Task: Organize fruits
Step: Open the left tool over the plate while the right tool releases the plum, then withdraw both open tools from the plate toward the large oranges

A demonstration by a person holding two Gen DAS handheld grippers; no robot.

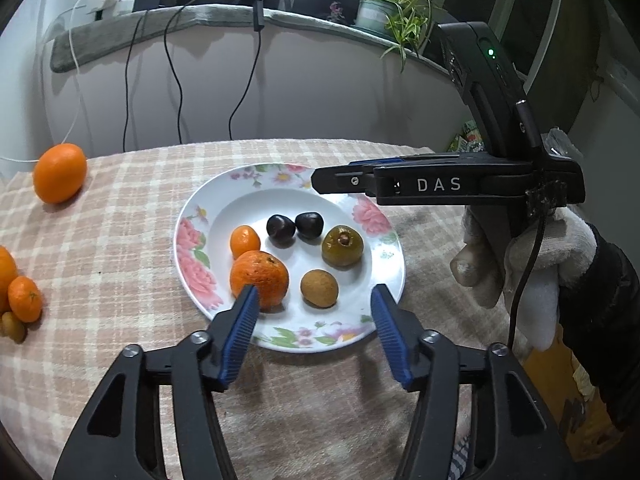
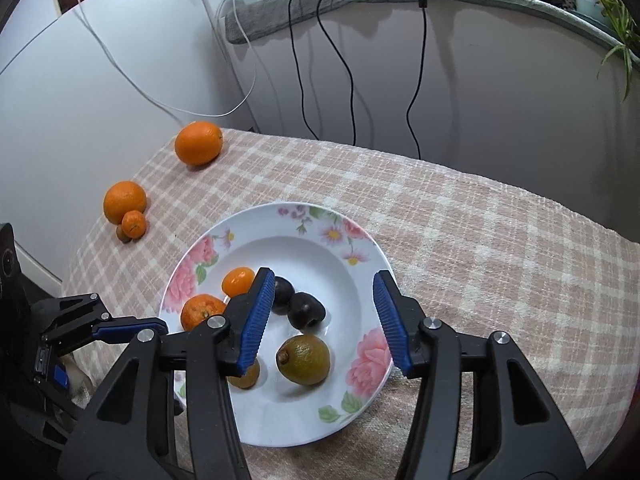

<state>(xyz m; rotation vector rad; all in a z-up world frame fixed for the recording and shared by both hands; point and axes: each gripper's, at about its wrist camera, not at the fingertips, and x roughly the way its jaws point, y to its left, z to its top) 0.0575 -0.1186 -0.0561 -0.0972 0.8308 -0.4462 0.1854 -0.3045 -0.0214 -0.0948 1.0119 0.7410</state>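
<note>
You have a white round plate with pink floral rim (image 1: 188, 236), beige-and-cream checked tablecloth (image 1: 120, 208), orange mandarin (image 1: 259, 278), two dark purple plums (image 1: 295, 227), olive-green fruit (image 1: 343, 246), blue-padded black grippers.

We see glossy glazed plate (image 1: 191, 240), matt woven checked tablecloth (image 1: 120, 240), ribbed blue pads (image 1: 240, 328) on matt black plastic.

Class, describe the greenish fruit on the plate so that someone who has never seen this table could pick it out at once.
Find the flowered white plate on the checked tablecloth. Among the six fruits on it, look beside the two dark plums for the olive-green fruit. It alone is greenish, with a brown stem end; its neighbours are orange, dark purple or tan.
</note>
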